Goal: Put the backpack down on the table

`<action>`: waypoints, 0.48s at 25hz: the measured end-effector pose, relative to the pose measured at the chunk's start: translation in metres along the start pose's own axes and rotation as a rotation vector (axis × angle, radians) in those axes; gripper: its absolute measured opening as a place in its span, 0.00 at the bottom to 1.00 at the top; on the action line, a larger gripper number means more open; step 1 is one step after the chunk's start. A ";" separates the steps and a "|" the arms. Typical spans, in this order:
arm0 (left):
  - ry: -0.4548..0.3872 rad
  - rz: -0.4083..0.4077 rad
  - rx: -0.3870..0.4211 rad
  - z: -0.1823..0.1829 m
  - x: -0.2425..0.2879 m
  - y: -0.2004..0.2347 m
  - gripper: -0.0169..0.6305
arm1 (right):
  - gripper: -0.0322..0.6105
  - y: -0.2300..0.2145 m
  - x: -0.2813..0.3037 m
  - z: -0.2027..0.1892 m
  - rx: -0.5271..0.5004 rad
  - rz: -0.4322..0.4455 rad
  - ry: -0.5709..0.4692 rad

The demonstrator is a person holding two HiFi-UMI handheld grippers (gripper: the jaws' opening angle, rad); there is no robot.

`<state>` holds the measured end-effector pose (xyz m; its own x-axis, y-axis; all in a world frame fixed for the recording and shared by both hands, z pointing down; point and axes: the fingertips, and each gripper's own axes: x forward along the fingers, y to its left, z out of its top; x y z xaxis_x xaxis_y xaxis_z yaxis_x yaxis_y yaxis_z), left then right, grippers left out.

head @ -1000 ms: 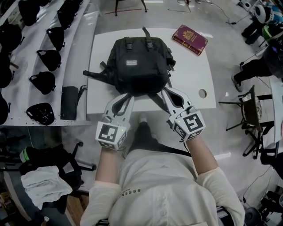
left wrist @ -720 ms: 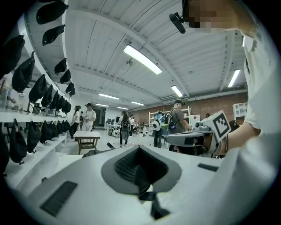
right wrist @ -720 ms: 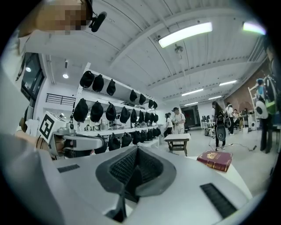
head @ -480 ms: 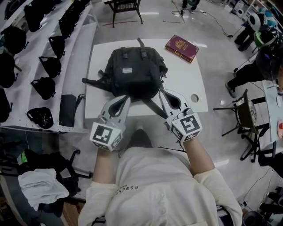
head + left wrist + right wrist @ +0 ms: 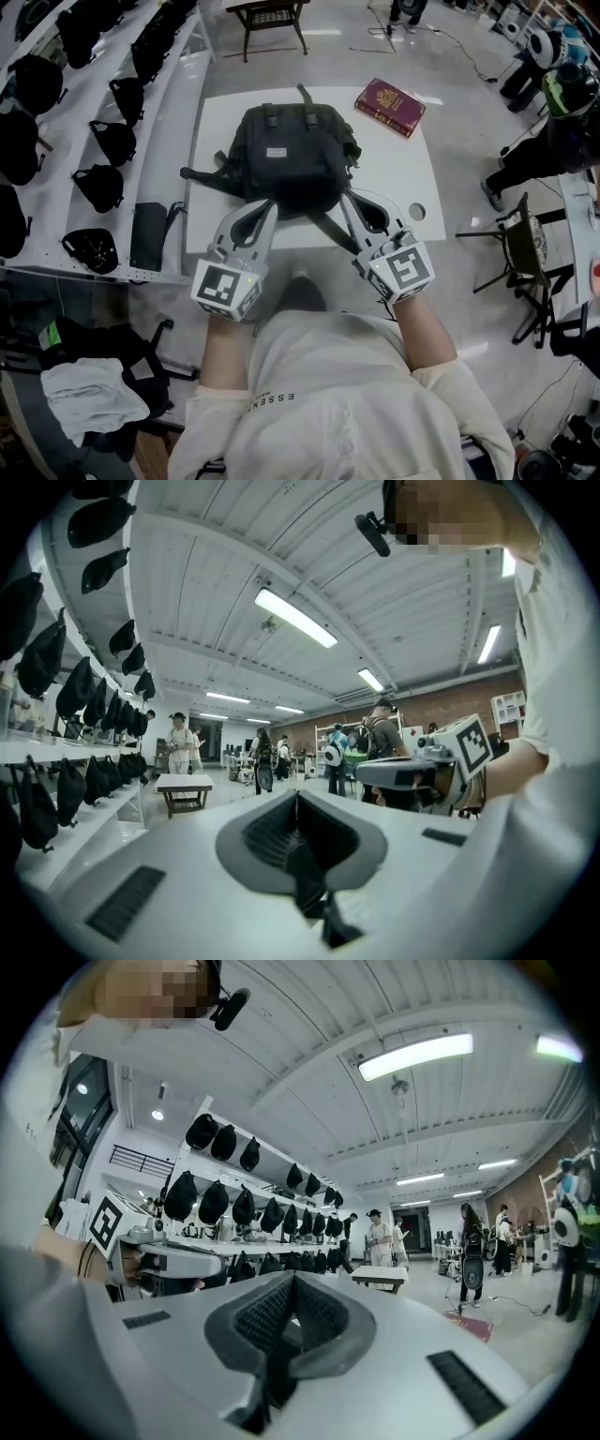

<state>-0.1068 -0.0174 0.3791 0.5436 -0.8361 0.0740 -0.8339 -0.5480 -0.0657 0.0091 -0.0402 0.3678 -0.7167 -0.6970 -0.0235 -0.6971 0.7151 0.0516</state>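
A black backpack (image 5: 295, 155) lies on the white table (image 5: 412, 169), its top handle pointing away from me. Two black shoulder straps run from its near end to my grippers. The left gripper (image 5: 267, 206) is shut on the left strap (image 5: 309, 892), which passes between its dark pads (image 5: 272, 829). The right gripper (image 5: 348, 195) is shut on the right strap (image 5: 272, 1372). Both grippers point level, side by side, at the table's near edge. Whether the bag's near end is off the table I cannot tell.
A maroon book (image 5: 389, 106) lies at the table's far right corner, and a round hole (image 5: 417, 213) is near its right front. Shelves with several black bags (image 5: 98, 183) line the left. A chair (image 5: 525, 253) stands at the right, and people stand further back (image 5: 183, 747).
Both grippers have risen a little with the straps in them, and the straps now look tauter. The backpack has stayed in about the same place on the table.
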 end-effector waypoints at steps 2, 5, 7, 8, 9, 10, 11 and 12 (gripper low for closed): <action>0.004 0.000 0.002 0.000 0.000 0.000 0.03 | 0.07 0.001 0.001 0.000 0.002 0.002 0.001; -0.002 -0.009 0.006 0.002 0.000 -0.002 0.03 | 0.07 -0.001 0.000 -0.001 0.008 -0.010 0.001; -0.001 -0.010 0.008 0.001 0.001 -0.002 0.03 | 0.07 -0.003 -0.001 -0.003 -0.009 -0.031 0.011; 0.002 -0.007 0.009 0.000 0.001 -0.001 0.03 | 0.07 -0.003 0.000 -0.004 -0.025 -0.042 0.017; 0.006 -0.004 0.010 -0.001 0.002 0.001 0.03 | 0.07 -0.003 0.000 -0.004 -0.040 -0.048 0.021; 0.007 0.000 0.009 -0.001 0.002 0.002 0.03 | 0.07 -0.003 0.000 -0.004 -0.050 -0.049 0.023; 0.007 0.006 0.006 0.000 0.002 0.004 0.03 | 0.07 -0.004 0.001 -0.003 -0.054 -0.048 0.024; 0.005 0.010 0.003 0.001 0.003 0.005 0.03 | 0.07 -0.005 0.001 -0.002 -0.054 -0.049 0.023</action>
<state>-0.1091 -0.0225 0.3778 0.5344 -0.8416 0.0783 -0.8392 -0.5393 -0.0695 0.0116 -0.0443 0.3695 -0.6810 -0.7323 -0.0048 -0.7286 0.6769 0.1048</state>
